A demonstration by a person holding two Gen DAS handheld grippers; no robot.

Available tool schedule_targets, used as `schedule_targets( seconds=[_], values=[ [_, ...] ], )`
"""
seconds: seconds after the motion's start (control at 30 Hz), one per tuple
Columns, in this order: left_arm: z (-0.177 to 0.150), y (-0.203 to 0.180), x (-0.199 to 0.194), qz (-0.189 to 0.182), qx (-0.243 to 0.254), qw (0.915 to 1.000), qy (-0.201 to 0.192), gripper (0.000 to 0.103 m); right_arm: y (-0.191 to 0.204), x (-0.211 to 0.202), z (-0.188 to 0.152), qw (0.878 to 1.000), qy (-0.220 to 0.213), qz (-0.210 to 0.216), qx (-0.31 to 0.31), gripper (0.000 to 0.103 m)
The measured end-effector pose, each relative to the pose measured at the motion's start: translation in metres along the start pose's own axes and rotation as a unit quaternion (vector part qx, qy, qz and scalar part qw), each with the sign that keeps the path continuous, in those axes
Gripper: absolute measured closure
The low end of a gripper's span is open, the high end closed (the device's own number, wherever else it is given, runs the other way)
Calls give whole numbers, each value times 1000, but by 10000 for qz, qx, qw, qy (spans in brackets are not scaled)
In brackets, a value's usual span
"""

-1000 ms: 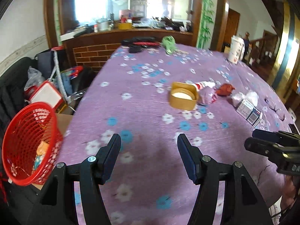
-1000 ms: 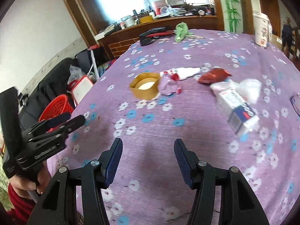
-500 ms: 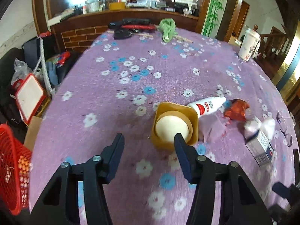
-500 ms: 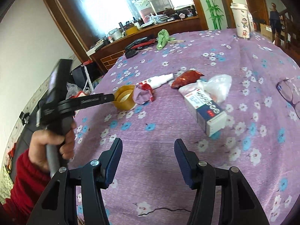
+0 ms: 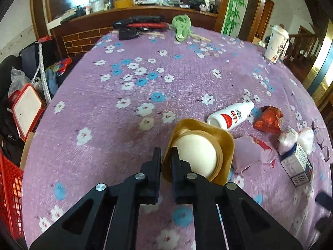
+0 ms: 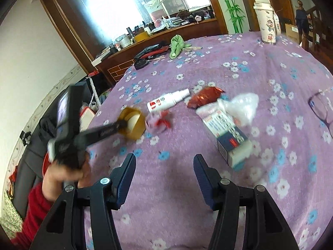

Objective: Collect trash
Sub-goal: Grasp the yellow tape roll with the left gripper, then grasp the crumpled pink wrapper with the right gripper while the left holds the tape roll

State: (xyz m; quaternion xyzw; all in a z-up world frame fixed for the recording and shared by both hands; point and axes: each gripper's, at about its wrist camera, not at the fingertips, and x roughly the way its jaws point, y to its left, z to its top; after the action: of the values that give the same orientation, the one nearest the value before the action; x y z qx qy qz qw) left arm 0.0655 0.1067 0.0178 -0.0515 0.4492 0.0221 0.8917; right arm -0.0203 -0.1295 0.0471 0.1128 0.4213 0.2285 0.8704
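The left gripper (image 5: 165, 154) is clamping the near wall of the yellow container (image 5: 220, 143), one finger outside the rim and the other inside against the pale round insert; the jaws are standing nearly closed, with only the wall between them. The container is sitting on the purple floral tablecloth (image 5: 124, 112), just beside a white bottle (image 5: 231, 115) lying on its side and a crumpled pink wrapper (image 5: 249, 154). A red foil wrapper (image 5: 269, 119) and a small carton (image 5: 296, 166) are lying further right. A red basket (image 5: 10, 191) is showing at the left edge, below table level.

The right gripper (image 6: 164, 169) is hovering above bare cloth, jaws spread wide and gripping nothing.
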Motion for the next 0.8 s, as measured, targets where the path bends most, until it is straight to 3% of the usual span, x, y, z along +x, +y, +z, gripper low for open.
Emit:
schedule_targets(
  seconds=[0.3, 0.53, 0.6, 0.8],
  values=[
    [-16, 35, -22, 113, -447, 9969, -631, 95, 14, 72, 45, 9994, 301, -67, 173, 38],
    [-14, 50, -20, 178, -687, 9939, -839, 95, 25, 117, 50, 9981, 547, -253, -131, 38],
    [-14, 52, -20, 194, -730, 9933, -870, 95, 29, 121, 47, 9973, 560, -332, -347, 55],
    [-16, 47, -20, 247, -586, 9939, -903, 95, 29, 119, 43, 9969, 400, -250, -623, 65]
  ],
)
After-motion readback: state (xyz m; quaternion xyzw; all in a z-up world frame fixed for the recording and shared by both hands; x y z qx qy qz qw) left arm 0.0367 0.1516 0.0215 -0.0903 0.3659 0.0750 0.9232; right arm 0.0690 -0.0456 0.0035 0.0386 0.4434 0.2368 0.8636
